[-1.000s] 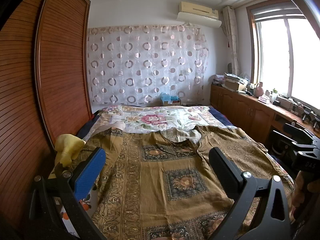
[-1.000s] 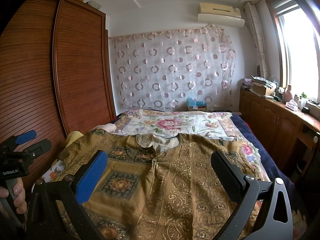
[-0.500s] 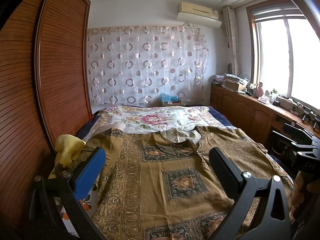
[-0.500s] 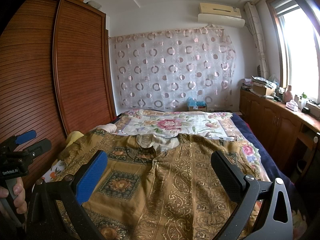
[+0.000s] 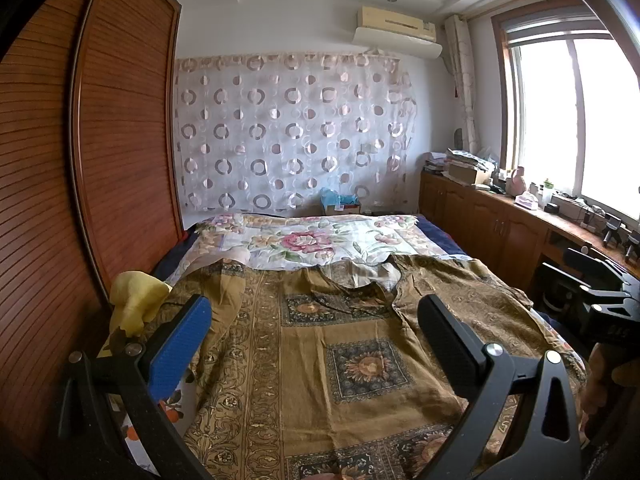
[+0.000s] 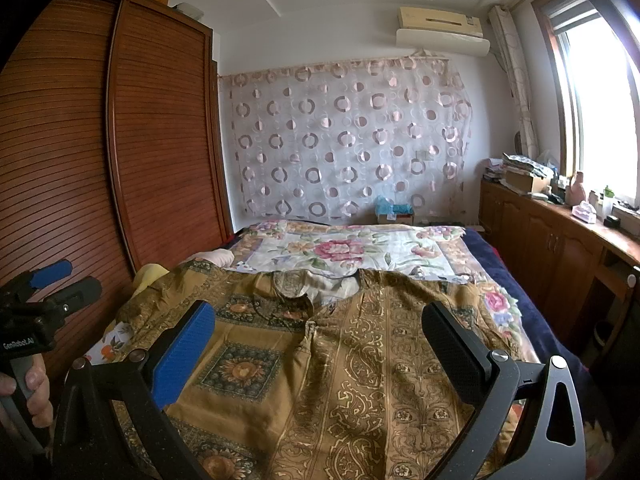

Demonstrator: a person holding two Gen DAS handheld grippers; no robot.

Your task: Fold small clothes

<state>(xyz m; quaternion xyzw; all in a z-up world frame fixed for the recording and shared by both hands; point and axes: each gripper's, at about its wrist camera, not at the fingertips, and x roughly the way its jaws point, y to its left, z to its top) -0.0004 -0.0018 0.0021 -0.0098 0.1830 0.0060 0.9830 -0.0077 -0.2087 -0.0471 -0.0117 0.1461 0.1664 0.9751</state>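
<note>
A brown patterned shirt point(image 5: 320, 344) point(image 6: 320, 368) lies spread flat on the bed, collar toward the far wall, sleeves out to both sides. My left gripper point(image 5: 314, 320) hovers open above the shirt's near part, one blue pad and one black pad wide apart, nothing between them. My right gripper point(image 6: 318, 322) is open too, held over the shirt's chest. The right gripper also shows at the right edge of the left wrist view, and the left gripper at the left edge of the right wrist view, held by a hand point(image 6: 28, 392).
A floral sheet point(image 5: 304, 240) covers the bed's far half. A yellow cloth point(image 5: 136, 296) lies at the bed's left edge beside a tall wooden wardrobe point(image 5: 80, 184). A wooden cabinet point(image 5: 500, 224) with clutter runs along the right wall under the window.
</note>
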